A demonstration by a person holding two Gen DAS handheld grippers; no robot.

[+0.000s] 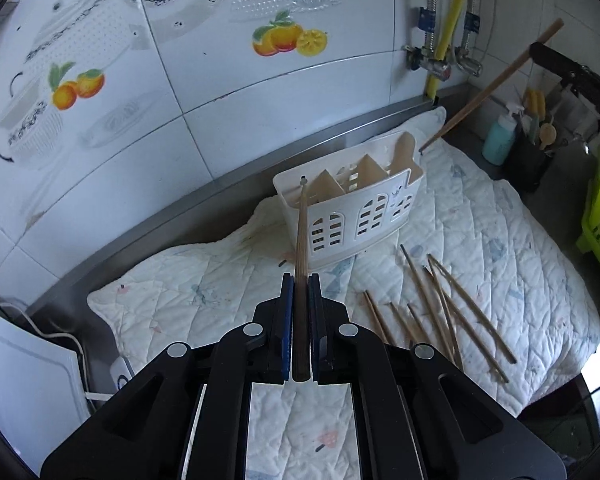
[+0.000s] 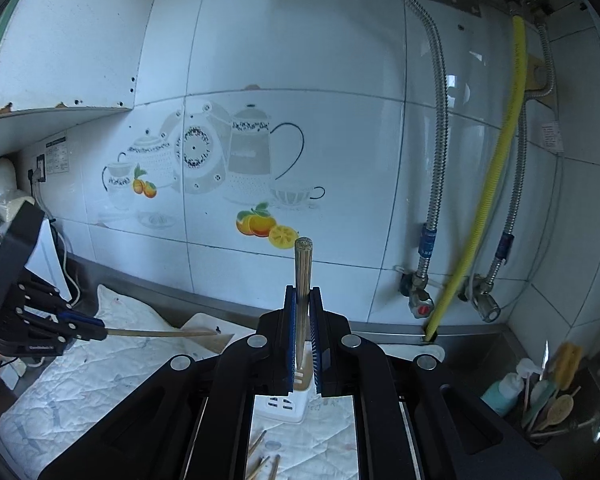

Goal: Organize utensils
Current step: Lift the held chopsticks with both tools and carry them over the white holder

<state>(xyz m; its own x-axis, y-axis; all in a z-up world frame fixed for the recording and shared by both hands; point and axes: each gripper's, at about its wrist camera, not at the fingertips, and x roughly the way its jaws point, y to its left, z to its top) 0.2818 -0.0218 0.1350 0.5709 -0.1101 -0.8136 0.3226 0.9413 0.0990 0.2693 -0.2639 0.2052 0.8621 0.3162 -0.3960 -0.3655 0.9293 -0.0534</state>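
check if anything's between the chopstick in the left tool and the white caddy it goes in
Nothing visible does. The chopstick clamped in the left tool points straight at the caddy, tip near its open left compartment; loose chopsticks lie off to the side.

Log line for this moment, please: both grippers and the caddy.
left hand-held gripper: shut on chopstick | right hand-held gripper: shut on chopstick | caddy: upright on mat | loose chopsticks: on mat

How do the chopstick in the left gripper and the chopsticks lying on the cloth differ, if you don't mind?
The held chopstick is clamped in the left gripper, off the cloth; the loose chopsticks lie flat on it. The held chopstick points toward the white holder; the loose chopsticks are scattered beside it. All look like brown wood.
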